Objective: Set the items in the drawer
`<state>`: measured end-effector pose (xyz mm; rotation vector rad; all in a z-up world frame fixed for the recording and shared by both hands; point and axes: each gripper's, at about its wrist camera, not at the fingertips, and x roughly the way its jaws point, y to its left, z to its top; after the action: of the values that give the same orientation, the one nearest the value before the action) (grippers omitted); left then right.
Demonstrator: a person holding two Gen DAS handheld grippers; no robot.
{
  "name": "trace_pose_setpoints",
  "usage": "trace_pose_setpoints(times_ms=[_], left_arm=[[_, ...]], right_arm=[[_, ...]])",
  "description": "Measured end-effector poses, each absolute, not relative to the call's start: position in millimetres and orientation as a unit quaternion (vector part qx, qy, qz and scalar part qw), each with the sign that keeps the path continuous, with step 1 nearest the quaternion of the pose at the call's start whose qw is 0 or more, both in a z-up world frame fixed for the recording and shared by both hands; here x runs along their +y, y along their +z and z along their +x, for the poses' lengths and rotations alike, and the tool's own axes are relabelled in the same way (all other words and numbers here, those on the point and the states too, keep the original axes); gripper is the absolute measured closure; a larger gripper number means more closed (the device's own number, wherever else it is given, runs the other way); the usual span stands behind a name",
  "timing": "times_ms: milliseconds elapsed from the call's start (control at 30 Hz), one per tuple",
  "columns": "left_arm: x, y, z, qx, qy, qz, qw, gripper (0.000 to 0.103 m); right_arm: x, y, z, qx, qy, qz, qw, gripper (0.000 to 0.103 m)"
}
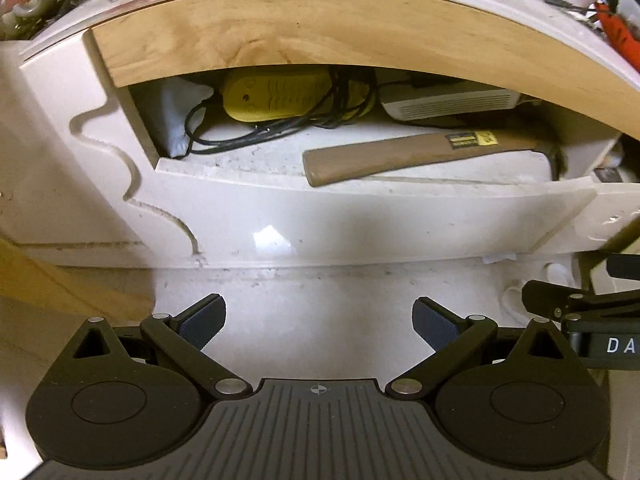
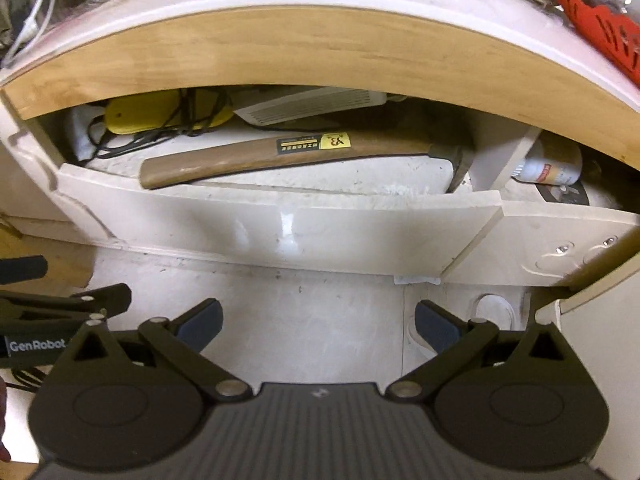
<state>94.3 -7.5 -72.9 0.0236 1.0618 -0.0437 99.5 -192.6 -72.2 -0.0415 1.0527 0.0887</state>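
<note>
A white drawer stands pulled out under a wooden desk edge. Inside it lies a hammer with a wooden handle and a yellow label, its head to the right. Behind the hammer are a yellow device wrapped in black cable and a white vented box. My left gripper hangs open and empty in front of the drawer. My right gripper is open and empty too, just to the right of the left one.
A second compartment on the right holds a white bottle. Clutter and cables lie on the desk top, with a red object at its right. The other gripper's body shows at the frame edges.
</note>
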Motion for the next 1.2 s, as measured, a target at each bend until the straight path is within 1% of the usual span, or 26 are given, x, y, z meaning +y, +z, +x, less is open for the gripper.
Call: trace_pose_setpoints(times_ms=[500, 833, 1200], left_arm=[[-1.4, -46.9, 44.8, 0.487, -0.001, 0.012, 0.874, 0.0], [2.5, -28.2, 16.5, 0.471, -0.007, -0.011, 0.882, 0.0], [3.0, 0.3, -16.1, 0.423, -0.007, -0.007, 0.906, 0.0]], right_arm=[[-202.8, -36.6, 46.0, 0.474, 0.052, -0.004, 0.879, 0.0], [-206.4, -20.5, 19.4, 0.449, 0.054, 0.005, 0.892, 0.0], [-210.0, 1.6, -6.5, 0.414, 0.057, 0.016, 0.908, 0.0]])
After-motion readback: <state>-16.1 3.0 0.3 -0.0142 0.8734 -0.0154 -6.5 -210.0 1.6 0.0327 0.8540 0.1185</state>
